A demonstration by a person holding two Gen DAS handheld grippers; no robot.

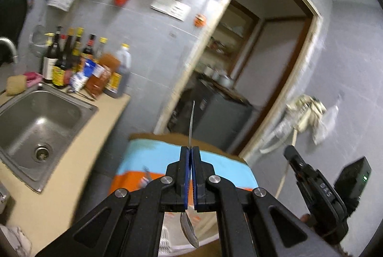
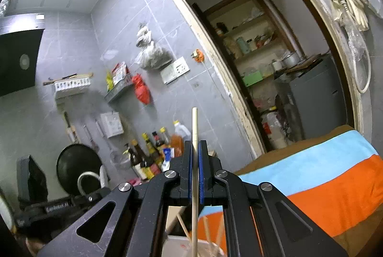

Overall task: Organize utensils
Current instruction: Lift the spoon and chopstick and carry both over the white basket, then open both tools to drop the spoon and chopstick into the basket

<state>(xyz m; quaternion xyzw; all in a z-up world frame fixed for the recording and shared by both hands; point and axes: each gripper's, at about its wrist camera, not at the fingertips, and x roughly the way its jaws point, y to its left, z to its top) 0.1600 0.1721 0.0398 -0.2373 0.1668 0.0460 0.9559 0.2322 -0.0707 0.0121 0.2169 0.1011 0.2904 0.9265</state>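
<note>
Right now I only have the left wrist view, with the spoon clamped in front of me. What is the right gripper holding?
Observer: The right gripper is shut on a pale wooden chopstick, clamped at mid-length.
Operator: Which way does it point?
Observer: One end sticks up past the fingertips; the other runs down under the gripper toward a white container.
Operator: Anything in that container?
Observer: More pale sticks show near it, probably chopsticks; too blurred to tell if they are inside.
Operator: Can you see my left gripper from there?
Observer: Only a black gripper body at that view's lower left; its fingers are out of frame.
</note>
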